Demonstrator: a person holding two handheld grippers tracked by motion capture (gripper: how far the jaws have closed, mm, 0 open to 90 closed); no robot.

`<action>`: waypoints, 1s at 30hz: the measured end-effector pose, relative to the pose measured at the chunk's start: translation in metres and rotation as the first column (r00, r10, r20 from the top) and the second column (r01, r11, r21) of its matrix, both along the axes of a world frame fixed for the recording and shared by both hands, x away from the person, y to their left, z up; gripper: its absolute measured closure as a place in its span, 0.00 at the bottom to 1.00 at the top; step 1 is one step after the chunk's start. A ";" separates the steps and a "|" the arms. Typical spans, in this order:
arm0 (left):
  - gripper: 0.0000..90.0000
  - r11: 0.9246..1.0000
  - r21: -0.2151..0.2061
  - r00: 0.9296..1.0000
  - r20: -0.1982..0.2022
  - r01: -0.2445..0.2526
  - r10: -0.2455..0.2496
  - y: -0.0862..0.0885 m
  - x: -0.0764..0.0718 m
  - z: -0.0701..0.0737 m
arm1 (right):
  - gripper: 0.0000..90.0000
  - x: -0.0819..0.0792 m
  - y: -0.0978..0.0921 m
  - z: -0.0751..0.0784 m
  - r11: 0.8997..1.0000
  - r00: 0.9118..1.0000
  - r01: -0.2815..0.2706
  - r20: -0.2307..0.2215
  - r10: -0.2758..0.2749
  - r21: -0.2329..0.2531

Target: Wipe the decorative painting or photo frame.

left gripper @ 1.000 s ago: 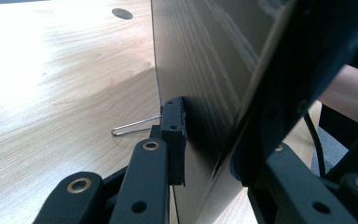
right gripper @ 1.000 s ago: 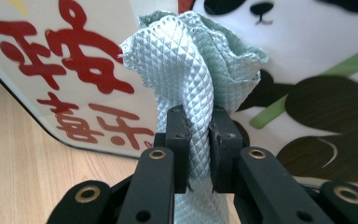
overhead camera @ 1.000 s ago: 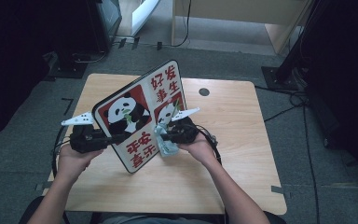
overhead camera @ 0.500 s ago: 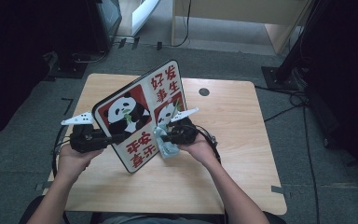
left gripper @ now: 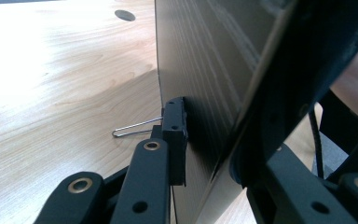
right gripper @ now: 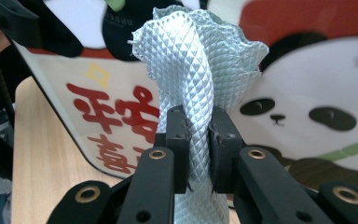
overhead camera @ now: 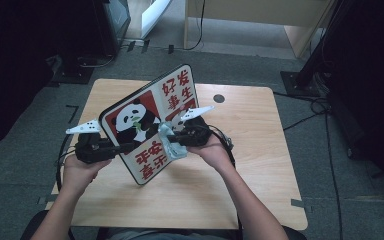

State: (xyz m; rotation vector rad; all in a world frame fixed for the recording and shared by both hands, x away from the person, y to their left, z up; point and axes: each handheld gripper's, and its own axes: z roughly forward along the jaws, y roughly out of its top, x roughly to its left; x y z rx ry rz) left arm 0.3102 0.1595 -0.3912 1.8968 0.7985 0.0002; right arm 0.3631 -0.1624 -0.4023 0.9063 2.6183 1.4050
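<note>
1. Left gripper (overhead camera: pixel 122 147): fingers clamp the panda board's (overhead camera: pixel 150 122) left edge; the board's back blocks most of the left gripper view.
2. Board is held above the table (overhead camera: pixel 260 150), tilted, long axis running from near-left to far-right, printed face up.
3. Right gripper (overhead camera: pixel 172 139): fingers pinch a quilted cloth (right gripper: pixel 200 70) against the board face; the cloth's lower end is cut off.

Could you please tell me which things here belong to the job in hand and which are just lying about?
In the job:
- panda board, clamped at its edge by the left gripper
- pale textured cloth, pinched in the right gripper against the board's face

Lying about:
- paper clip on the table
- cables on the floor
</note>
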 end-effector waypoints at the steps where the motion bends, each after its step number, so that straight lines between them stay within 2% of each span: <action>1: 0.84 1.000 0.002 1.000 0.002 0.000 0.000 0.000 0.000 0.000 | 0.90 0.000 0.000 0.003 1.000 1.000 0.001 0.002 -0.001 0.005; 10: 0.84 1.000 -0.013 1.000 -0.008 -0.005 0.005 0.000 0.000 -0.001 | 0.90 0.005 -0.003 0.036 0.999 0.999 0.013 0.046 -0.015 0.047; 13: 0.84 1.000 -0.013 1.000 -0.005 -0.006 0.006 0.000 -0.001 -0.001 | 0.90 0.006 0.001 0.046 0.999 0.998 0.006 0.056 -0.008 0.049; 21: 0.85 1.000 -0.007 1.000 0.001 -0.022 0.022 -0.001 -0.003 0.000 | 0.90 0.008 0.010 0.068 0.997 0.993 -0.035 0.118 0.027 0.065; 23: 0.85 1.000 -0.011 1.000 0.000 -0.025 0.025 -0.001 -0.004 -0.001 | 0.90 0.011 0.010 0.074 0.995 0.991 -0.035 0.130 0.023 0.093; 26: 0.85 1.000 -0.010 1.000 0.003 -0.024 0.024 -0.001 -0.004 -0.001 | 0.90 0.015 0.012 0.081 0.984 0.989 -0.039 0.145 0.013 0.175; 30: 0.85 1.000 -0.012 1.000 0.006 -0.019 0.019 0.000 -0.003 -0.001 | 0.90 0.018 0.016 0.084 0.986 0.987 -0.047 0.162 0.021 0.158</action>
